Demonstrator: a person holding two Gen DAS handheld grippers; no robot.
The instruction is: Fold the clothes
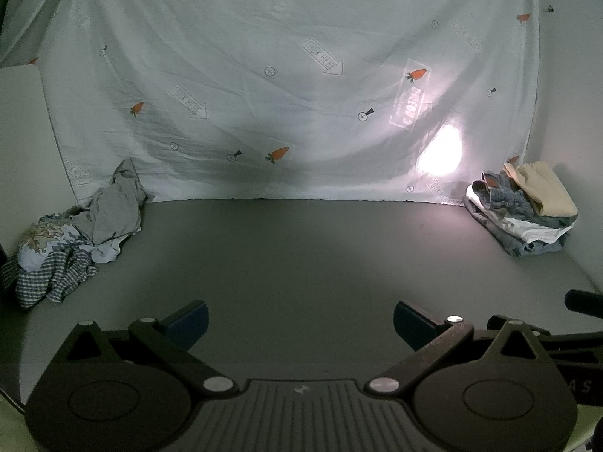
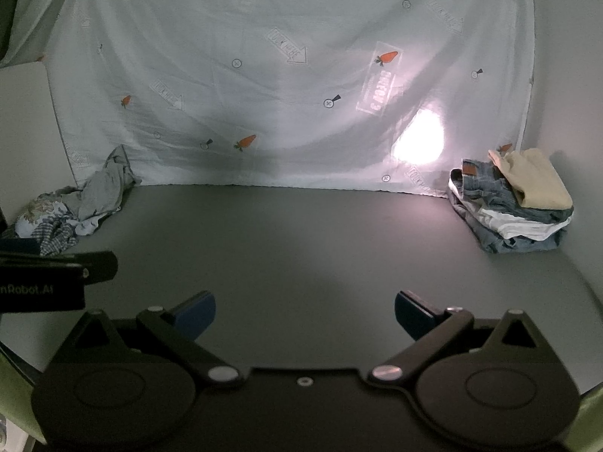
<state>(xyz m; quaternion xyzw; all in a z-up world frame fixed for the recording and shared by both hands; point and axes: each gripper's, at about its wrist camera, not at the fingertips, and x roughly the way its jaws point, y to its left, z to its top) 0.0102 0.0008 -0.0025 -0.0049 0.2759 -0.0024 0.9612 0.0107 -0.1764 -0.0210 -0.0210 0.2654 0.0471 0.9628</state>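
The right wrist view catches the left tool [image 2: 56, 278] at its left edge. Both the left tool [image 1: 300, 324] and right tool [image 2: 305, 314] gape wide, empty. The crumpled clothes [image 1: 75, 233] lie far left, the folded stack [image 1: 527, 211] far right, on the bare grey counter [image 1: 301, 256]. A carrot-print sheet [image 1: 282, 75] hangs behind.

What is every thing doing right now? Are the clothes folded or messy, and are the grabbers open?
Crumpled pile: messy, unfolded, at the table's left.
Folded stack: neatly piled, at the table's right, beige piece on top.
Table: bare in the middle.
Carrot sheet: hanging behind the table.
Left gripper: fingers wide open, holding nothing.
Right gripper: fingers wide open, holding nothing.
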